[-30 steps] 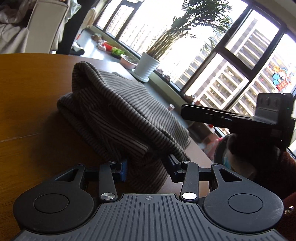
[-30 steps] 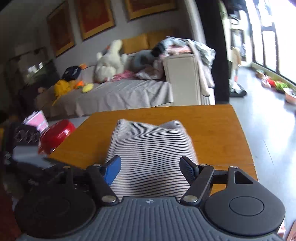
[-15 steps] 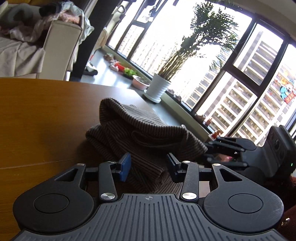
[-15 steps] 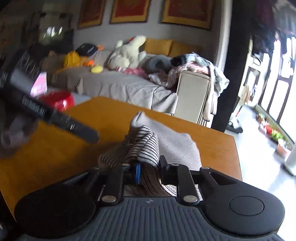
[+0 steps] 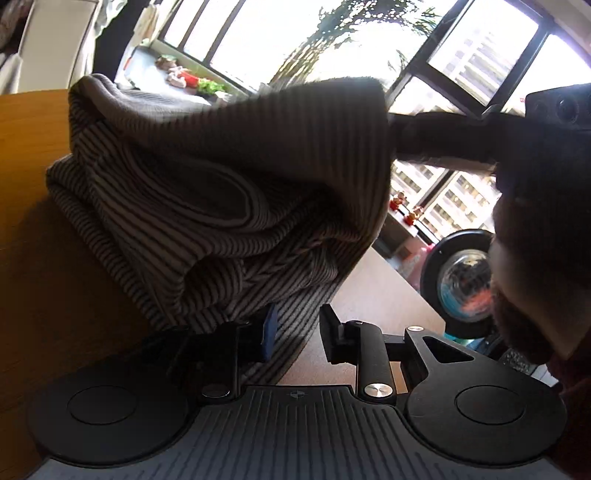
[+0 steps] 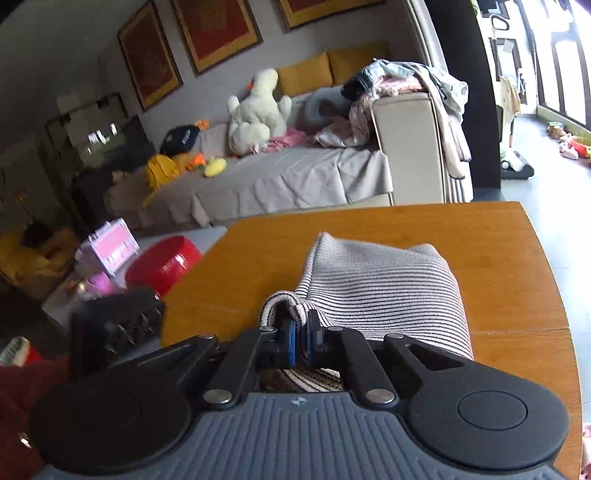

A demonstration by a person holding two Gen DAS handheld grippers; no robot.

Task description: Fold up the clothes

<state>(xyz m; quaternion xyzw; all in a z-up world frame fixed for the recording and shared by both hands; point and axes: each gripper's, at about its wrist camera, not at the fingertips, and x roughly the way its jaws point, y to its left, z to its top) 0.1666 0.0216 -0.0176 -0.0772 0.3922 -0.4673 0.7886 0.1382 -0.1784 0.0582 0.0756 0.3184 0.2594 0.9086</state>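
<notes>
A grey-and-white striped garment point(image 5: 221, 192) lies bunched on the wooden table point(image 5: 33, 122). In the right wrist view the striped garment point(image 6: 380, 288) spreads ahead of my right gripper point(image 6: 301, 334), which is shut on a rolled edge of it. In the left wrist view that right gripper point(image 5: 443, 140) holds one corner of the cloth raised on the right. My left gripper point(image 5: 295, 328) is open, its fingers either side of the garment's lower edge near the table's corner.
The table's point(image 6: 517, 258) right and near edges are close. Beyond it stand a sofa point(image 6: 295, 173) with toys and clothes, a red bowl point(image 6: 162, 262) and a pink box point(image 6: 110, 243) lower left. Windows and a potted plant point(image 5: 351, 22) lie behind the garment.
My right gripper shut on the garment's edge and lifted it up. My left gripper stayed open and moved closer under the raised cloth.
</notes>
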